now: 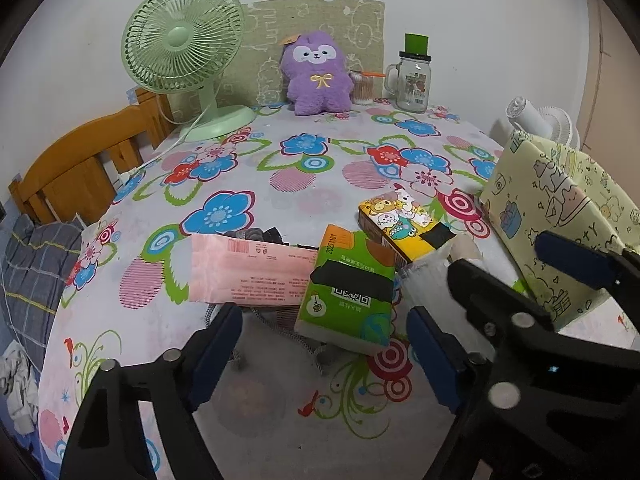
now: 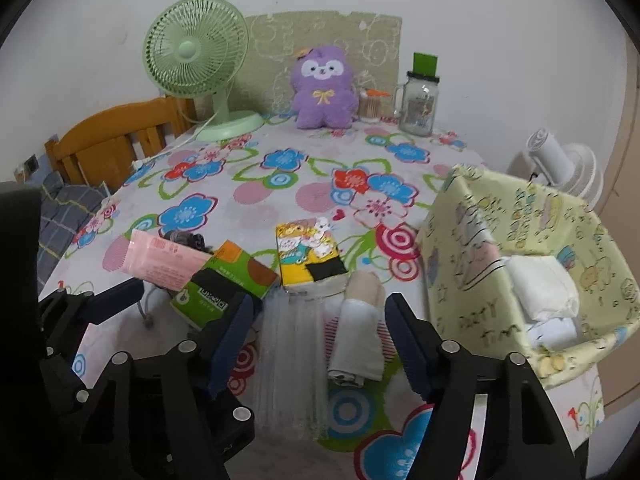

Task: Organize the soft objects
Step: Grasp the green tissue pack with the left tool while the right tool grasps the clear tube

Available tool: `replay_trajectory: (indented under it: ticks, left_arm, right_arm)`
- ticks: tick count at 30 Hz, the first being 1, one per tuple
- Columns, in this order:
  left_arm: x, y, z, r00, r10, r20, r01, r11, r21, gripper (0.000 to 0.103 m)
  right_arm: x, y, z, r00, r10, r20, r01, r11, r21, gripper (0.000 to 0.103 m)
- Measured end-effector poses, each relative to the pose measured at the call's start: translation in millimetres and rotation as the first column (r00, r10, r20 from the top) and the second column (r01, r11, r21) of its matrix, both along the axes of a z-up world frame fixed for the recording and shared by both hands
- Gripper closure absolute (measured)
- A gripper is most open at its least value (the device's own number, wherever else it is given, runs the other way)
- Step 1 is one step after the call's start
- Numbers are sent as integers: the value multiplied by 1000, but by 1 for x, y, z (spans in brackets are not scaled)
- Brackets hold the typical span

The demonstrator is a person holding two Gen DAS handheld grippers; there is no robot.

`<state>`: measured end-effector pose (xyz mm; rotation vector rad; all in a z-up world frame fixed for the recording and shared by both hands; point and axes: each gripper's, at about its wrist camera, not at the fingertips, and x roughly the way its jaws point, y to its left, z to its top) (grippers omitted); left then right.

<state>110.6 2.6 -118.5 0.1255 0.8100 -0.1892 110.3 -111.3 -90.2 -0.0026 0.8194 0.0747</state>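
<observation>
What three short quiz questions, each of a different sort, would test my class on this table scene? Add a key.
1. True or false: the plush lies inside the bin.
2. Which tissue pack sits between the other two? A) pink pack B) green pack C) yellow pack
3. Fill in: the rolled cloth lies between the fingers of the ___ gripper.

Key: 1 false, it stands at the back by the fan; 2 B; 3 right, jaws open and not pressing it.
</observation>
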Motion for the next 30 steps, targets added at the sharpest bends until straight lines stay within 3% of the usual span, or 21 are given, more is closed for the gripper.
replay_trajectory:
  ticks: [7,21,28,30]
  left_arm:
    - [5,-5,-11,999,-22,-29,22,1000,2,32]
    - [15,-4,-27,997,-23,-74,23,1000,3,33]
    - [16,-6,-27,997,-28,-68,30,999,19,33]
    - [16,-7,-27,998,-27,-63,28,999,27,33]
  right_arm:
    - [11,2,-16,998,21,-63,-19,999,33,44]
    - [31,4,-42,987,64,-150,-48,993,107,57]
    - [33,4,-44,987,59,-150,-44,994,102,80]
    - [32,3,-43,988,56,-145,-42,994,96,82]
